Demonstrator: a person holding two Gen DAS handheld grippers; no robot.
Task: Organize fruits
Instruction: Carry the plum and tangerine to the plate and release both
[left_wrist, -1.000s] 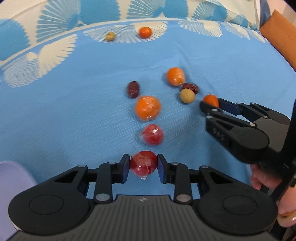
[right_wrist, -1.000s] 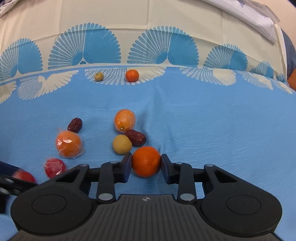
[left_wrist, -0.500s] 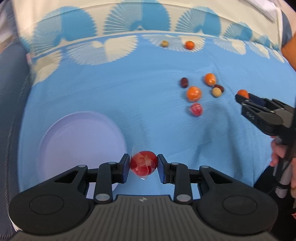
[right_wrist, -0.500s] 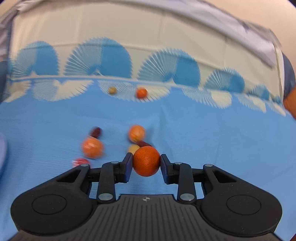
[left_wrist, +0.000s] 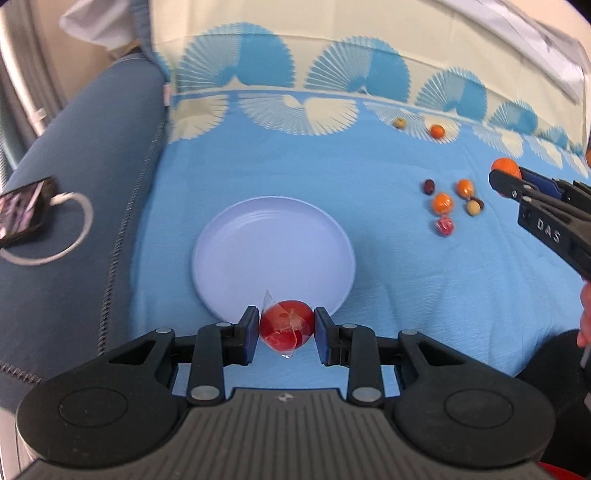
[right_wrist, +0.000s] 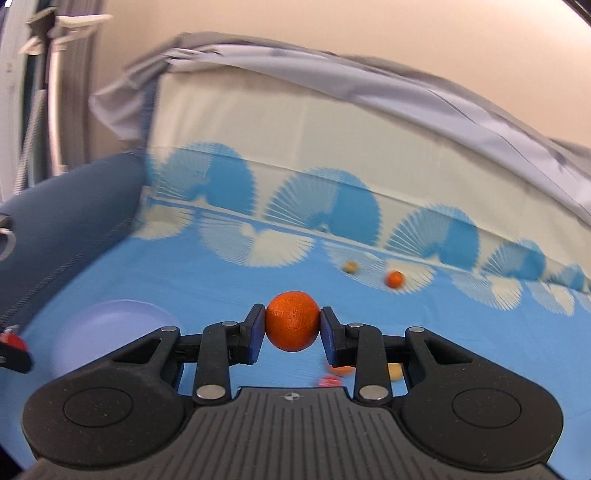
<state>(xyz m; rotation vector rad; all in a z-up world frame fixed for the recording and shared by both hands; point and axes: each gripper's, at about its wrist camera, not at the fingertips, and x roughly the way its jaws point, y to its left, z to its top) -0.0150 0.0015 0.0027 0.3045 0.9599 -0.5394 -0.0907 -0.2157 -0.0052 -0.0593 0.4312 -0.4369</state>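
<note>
My left gripper (left_wrist: 285, 329) is shut on a red fruit in clear wrap (left_wrist: 286, 328) and holds it over the near rim of a pale lilac plate (left_wrist: 273, 254). My right gripper (right_wrist: 292, 328) is shut on a small orange (right_wrist: 292, 321), held high above the blue cloth; it shows at the right of the left wrist view (left_wrist: 508, 179). Loose fruits lie in a cluster on the cloth: a wrapped orange (left_wrist: 442, 202), a wrapped red fruit (left_wrist: 444, 226), an orange kumquat (left_wrist: 464, 187), a dark date (left_wrist: 428, 186), a tan longan (left_wrist: 472, 208).
Two more small fruits, a tan one (left_wrist: 399, 123) and an orange one (left_wrist: 437, 131), lie far back on the fan-patterned border. A dark blue sofa arm (left_wrist: 74, 221) with a phone (left_wrist: 22, 214) and white cable is at the left.
Both grippers rose and swung left with their fruits. The left one now has the plate right in front of it. The right one lifted the orange well off the cloth.
</note>
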